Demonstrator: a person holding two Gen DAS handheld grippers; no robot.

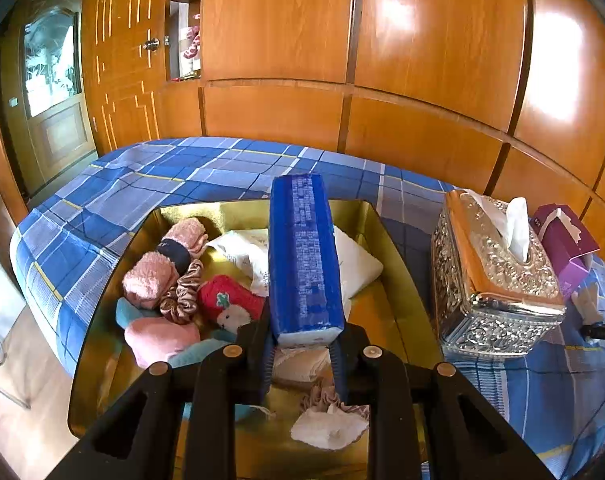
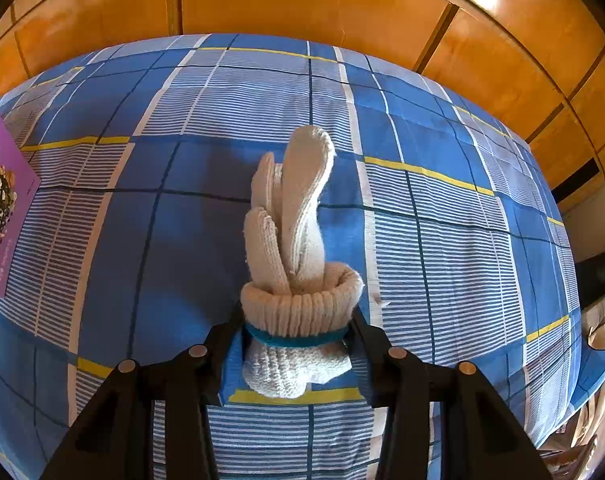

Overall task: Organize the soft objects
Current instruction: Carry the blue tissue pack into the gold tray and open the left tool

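My left gripper [image 1: 304, 346] is shut on a blue tissue pack [image 1: 304, 256] and holds it over a gold tray [image 1: 398, 280]. In the tray lie pink socks [image 1: 158, 272], a red sock [image 1: 228, 300], a satin scrunchie [image 1: 184, 292] and white cloths [image 1: 358, 264]. My right gripper [image 2: 296, 332] is shut on a rolled pair of white knit gloves [image 2: 294, 240] with a teal band, above the blue plaid bedsheet [image 2: 462, 240].
A silver embossed tissue box [image 1: 498, 276] stands right of the tray, with a purple tissue box [image 1: 566, 244] behind it; the purple box also shows in the right wrist view [image 2: 2, 200]. Wooden wardrobe panels [image 1: 382, 60] back the bed. The bed edge drops to the floor at left.
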